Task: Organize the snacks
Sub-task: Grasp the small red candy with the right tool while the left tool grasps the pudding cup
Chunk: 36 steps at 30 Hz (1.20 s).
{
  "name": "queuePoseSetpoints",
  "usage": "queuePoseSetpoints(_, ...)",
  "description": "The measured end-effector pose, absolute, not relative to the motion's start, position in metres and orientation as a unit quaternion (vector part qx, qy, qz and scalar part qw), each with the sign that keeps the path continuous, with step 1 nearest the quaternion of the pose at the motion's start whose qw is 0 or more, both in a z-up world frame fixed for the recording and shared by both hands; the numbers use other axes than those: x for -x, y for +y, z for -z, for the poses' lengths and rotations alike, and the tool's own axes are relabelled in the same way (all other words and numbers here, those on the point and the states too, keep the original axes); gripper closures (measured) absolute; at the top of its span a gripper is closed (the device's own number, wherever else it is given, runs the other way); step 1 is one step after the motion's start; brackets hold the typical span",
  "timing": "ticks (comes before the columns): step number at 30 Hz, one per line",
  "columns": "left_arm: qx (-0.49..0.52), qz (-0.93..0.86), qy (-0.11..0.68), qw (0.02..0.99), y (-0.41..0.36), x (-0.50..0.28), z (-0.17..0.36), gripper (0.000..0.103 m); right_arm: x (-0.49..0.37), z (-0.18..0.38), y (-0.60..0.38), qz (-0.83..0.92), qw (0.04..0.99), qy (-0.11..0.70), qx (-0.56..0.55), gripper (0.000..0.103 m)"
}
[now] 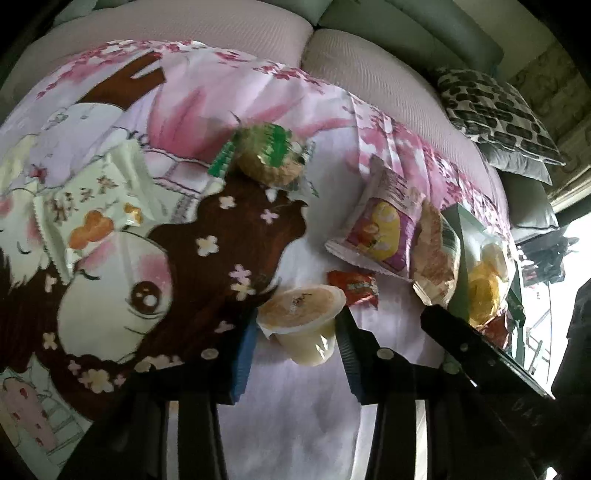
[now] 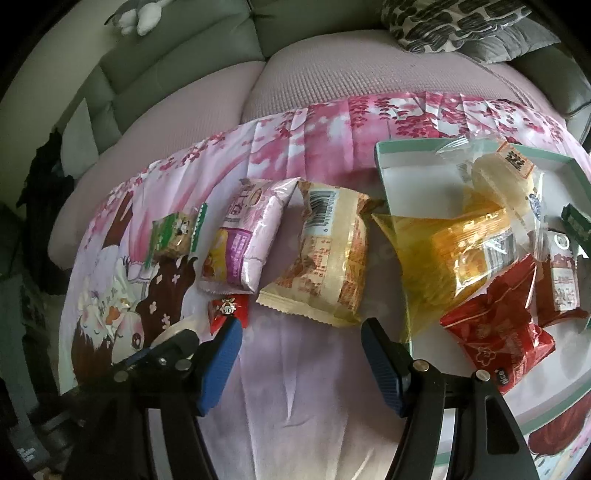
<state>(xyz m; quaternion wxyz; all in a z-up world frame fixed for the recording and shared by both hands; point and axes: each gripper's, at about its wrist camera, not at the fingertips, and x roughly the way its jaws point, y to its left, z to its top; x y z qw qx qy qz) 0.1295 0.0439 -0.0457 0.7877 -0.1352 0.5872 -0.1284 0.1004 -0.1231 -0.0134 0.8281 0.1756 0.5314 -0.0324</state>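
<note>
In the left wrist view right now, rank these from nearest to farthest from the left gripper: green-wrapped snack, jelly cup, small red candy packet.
1. jelly cup: between the left gripper fingers.
2. small red candy packet: just beyond, to the right.
3. green-wrapped snack: farthest, up the cloth.

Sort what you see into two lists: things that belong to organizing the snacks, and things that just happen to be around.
Part of the job:
jelly cup between the left gripper fingers
beige snack pack
pink snack pack
small red candy
green-rimmed tray
right gripper

Just lying about:
patterned cushion
cartoon-print sheet
plush toy
</note>
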Motion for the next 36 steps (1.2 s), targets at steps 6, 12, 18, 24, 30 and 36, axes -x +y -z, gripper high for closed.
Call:
queuePoseSetpoints(6,0.135,0.098,0.580,0.797,0.063,-0.129,0.040,0.059,-0.103,0.017,-0.107,0.015,0.827,0.539,-0.159,0.032)
queuePoseSetpoints(12,0.139,0.068,0.571,0.806,0.082,-0.129,0.035,0.059,-0.106,0.019,-0.086,-0.006,0.828,0.545,-0.132,0.034)
queuePoseSetpoints(18,0.155,0.052,0.566,0.808,0.099,-0.129,0.032,0.059,-0.115,0.027,-0.066,-0.028,0.830,0.546,-0.111,0.043)
queuePoseSetpoints(24,0.164,0.050,0.563,0.809,0.104,-0.127,0.030,0.059,-0.121,0.034,-0.060,-0.027,0.834,0.541,-0.107,0.055)
queuePoseSetpoints(30,0.167,0.053,0.564,0.807,0.103,-0.127,0.030,0.059,-0.126,0.037,-0.058,-0.022,0.840,0.533,-0.104,0.063)
queuePoseSetpoints(36,0.164,0.052,0.566,0.806,0.104,-0.127,0.031,0.059,-0.128,0.040,-0.053,-0.021,0.844,0.527,-0.094,0.070)
